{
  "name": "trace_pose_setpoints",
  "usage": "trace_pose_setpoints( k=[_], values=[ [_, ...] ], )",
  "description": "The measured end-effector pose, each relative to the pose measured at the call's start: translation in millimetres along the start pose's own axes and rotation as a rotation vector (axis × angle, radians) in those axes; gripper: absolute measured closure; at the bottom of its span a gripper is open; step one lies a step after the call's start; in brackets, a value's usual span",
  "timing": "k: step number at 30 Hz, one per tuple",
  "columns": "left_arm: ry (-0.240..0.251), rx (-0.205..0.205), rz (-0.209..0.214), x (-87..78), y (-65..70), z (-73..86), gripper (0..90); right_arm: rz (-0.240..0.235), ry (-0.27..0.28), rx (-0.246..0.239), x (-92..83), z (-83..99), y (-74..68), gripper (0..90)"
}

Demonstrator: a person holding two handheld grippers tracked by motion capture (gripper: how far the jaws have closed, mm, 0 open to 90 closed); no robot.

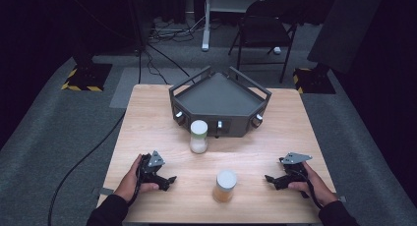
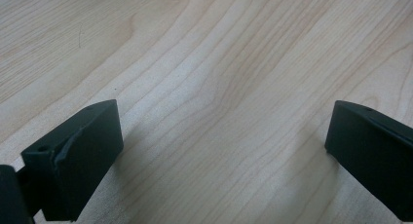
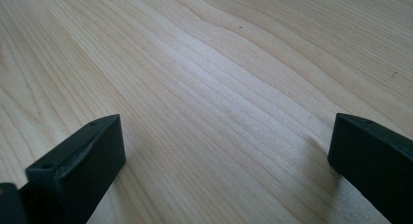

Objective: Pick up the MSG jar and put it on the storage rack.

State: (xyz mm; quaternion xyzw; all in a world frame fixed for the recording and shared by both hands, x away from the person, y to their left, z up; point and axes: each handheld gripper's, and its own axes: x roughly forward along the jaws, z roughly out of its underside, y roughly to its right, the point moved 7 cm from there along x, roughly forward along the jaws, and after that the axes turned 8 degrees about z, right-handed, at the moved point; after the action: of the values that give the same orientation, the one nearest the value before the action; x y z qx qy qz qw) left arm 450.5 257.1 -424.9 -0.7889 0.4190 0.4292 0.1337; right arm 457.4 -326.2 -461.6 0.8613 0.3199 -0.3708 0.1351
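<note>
High view: both black two-jaw grippers, left [image 1: 167, 180] and right [image 1: 269, 179], spread wide beside orange-filled white-lidded jar [image 1: 225, 186]; no readable label.

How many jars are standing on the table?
2. The white-filled jar stands just before the dark tray; the orange-filled jar stands nearer the person, between both grippers. None seems hidden.

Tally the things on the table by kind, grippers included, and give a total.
Jars: 2, one with pale contents and one with orange contents
Dark tray: 1
Grippers: 2, left gripper and right gripper, both open and empty
Total: 5
</note>
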Motion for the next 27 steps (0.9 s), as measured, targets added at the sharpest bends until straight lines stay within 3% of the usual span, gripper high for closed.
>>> trace_pose_setpoints(
  k=[19,27],
  values=[
    [0.001,-0.019,-0.017,0.2,1.9,-1.0,0.7,0.000,0.000,0.000,0.0,0.0,0.0,0.0],
    [0.040,-0.026,-0.017,-3.9,2.3,-2.2,1.7,0.000,0.000,0.000,0.0,0.0,0.0,0.0]
  ],
)
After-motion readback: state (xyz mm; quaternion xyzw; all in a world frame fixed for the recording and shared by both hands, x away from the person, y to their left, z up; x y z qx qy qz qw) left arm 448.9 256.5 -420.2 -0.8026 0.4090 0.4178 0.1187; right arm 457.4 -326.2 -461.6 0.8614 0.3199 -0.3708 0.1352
